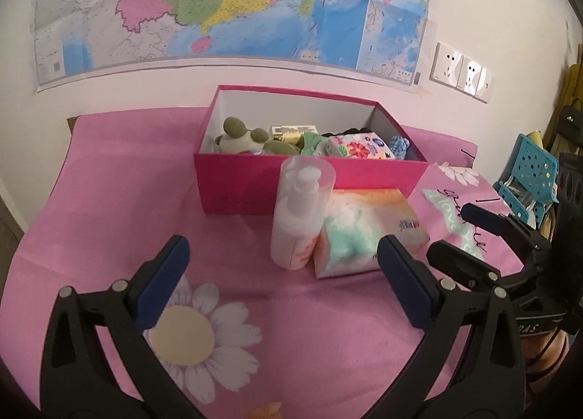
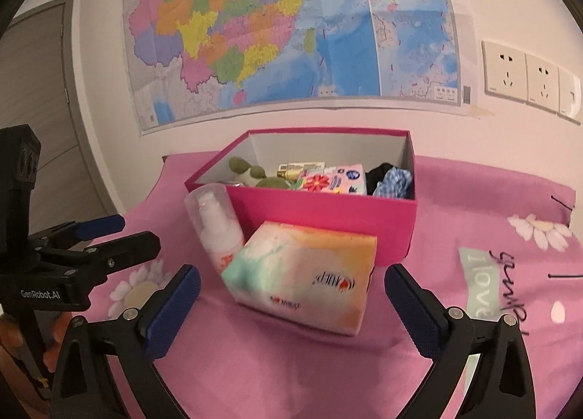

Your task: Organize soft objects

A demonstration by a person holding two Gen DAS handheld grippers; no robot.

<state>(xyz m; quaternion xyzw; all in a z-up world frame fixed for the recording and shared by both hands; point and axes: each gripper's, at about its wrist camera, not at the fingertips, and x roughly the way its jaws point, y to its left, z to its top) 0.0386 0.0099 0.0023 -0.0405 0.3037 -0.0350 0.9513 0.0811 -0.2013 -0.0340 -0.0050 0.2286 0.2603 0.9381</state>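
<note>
Both tools, left and right, gape empty. Risk: grabbing the tissue pack could topple the touching pump bottle beside the box.

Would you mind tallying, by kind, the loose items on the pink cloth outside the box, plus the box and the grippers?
Pump bottles: 1, the pump bottle
Tissue packs: 1, the tissue pack
Boxes: 1, the pink box
Hand-held grippers: 2, the left hand-held gripper and the right hand-held gripper, both open and empty
Total: 5
</note>
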